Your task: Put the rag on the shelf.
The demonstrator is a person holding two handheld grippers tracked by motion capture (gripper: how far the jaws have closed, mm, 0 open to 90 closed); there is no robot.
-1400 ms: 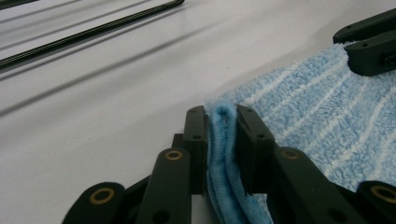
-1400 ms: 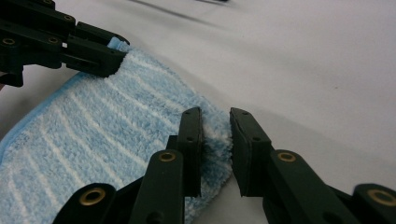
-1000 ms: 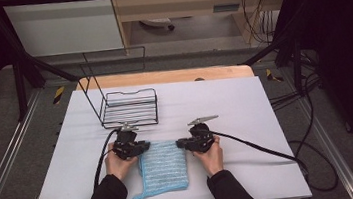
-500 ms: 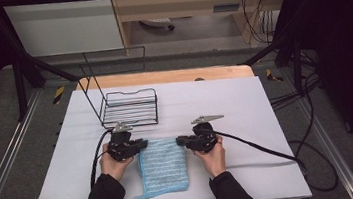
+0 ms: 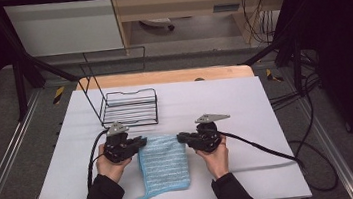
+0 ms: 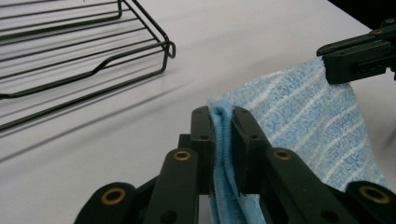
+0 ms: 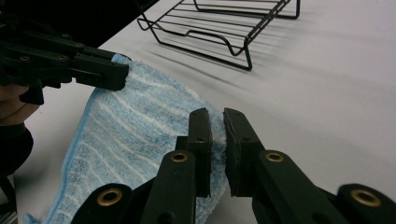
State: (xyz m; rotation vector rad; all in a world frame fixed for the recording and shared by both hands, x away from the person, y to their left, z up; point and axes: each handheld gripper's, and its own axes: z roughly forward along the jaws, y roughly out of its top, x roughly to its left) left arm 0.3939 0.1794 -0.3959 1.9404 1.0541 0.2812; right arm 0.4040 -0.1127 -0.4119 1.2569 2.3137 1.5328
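The person stands at the near edge of the white worktop (image 5: 245, 101) with a tool in each hand, and between the two hangs a light blue striped towel (image 5: 164, 161). The left tool (image 5: 139, 143) is clenched on the towel's far left corner; in the left gripper view the doubled edge of the cloth (image 6: 223, 140) sits pinched between the two black jaws. The right tool (image 5: 181, 138) grips the far right corner the same way, its jaws pressed on a fold of the cloth (image 7: 215, 128). The towel's far edge is lifted off the worktop between the tools, while the rest slopes down toward the person, a loose corner trailing at the near left. Beyond the left tool, well apart from the towel, stands a black wire rack (image 5: 127, 107) with a tall wire back
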